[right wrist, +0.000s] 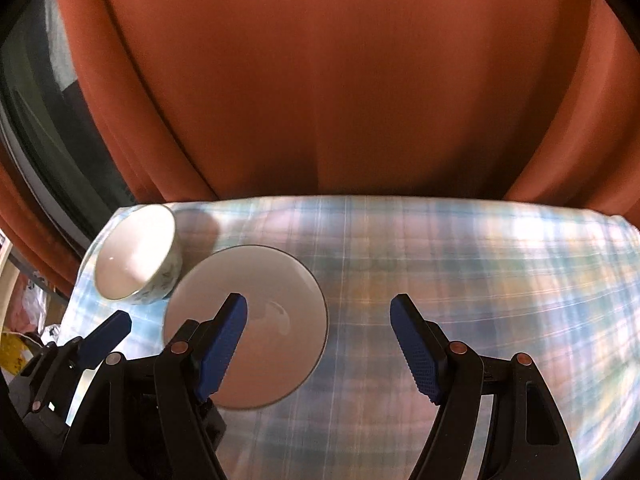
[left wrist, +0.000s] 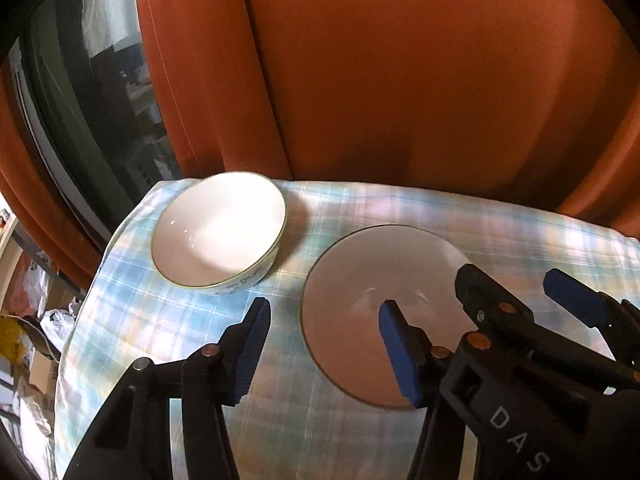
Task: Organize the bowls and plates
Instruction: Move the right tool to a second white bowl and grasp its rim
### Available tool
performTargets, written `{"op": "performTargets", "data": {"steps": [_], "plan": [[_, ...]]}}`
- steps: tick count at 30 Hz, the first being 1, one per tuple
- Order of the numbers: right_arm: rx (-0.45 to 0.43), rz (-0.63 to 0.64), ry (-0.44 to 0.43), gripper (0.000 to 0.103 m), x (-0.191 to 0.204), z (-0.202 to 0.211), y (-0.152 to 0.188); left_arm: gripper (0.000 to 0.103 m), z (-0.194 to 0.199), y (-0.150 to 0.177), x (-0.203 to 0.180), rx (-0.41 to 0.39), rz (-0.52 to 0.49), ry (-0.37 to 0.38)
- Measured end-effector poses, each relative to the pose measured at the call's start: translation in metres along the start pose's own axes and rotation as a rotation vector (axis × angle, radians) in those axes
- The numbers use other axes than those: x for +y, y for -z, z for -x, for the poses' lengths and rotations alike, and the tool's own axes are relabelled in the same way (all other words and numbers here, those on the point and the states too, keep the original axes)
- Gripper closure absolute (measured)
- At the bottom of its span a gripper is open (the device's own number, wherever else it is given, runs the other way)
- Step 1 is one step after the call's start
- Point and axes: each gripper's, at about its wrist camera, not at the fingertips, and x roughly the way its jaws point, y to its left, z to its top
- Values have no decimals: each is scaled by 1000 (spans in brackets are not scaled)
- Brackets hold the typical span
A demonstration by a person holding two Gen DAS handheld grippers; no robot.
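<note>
Glazed white ceramic bowl (left wrist: 219,232) and flat white ceramic plate (right wrist: 246,326) lie just beside each other on the plaid-clothed bench (right wrist: 440,280), likely stiff, slippery, breakable, best pinched at rims; left claw (left wrist: 324,350) and right claw (right wrist: 320,344) gape, empty.

A white bowl (left wrist: 219,229) with a thin dark rim line and a blue pattern on its outer wall stands upright and empty near the far left corner, just beside a flat, empty, pale round plate (left wrist: 372,300) with a thin dark edge.
</note>
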Motion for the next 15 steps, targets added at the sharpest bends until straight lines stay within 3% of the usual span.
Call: {"op": "performTargets", "data": {"steps": [2,4,11,15], "plan": [[14,3,-3,29,0,-12,-1,56,-12,1,-1,20,3,-6],[33,14,-1,45,1,-23,-2,62,-24,1,-1,41,12,-12],[70,22,-27,50,3,-51,9,82,-45,5,-4,70,21,-59],[84,19,-24,69,3,-61,16,84,-49,6,-4,78,8,-62]]}}
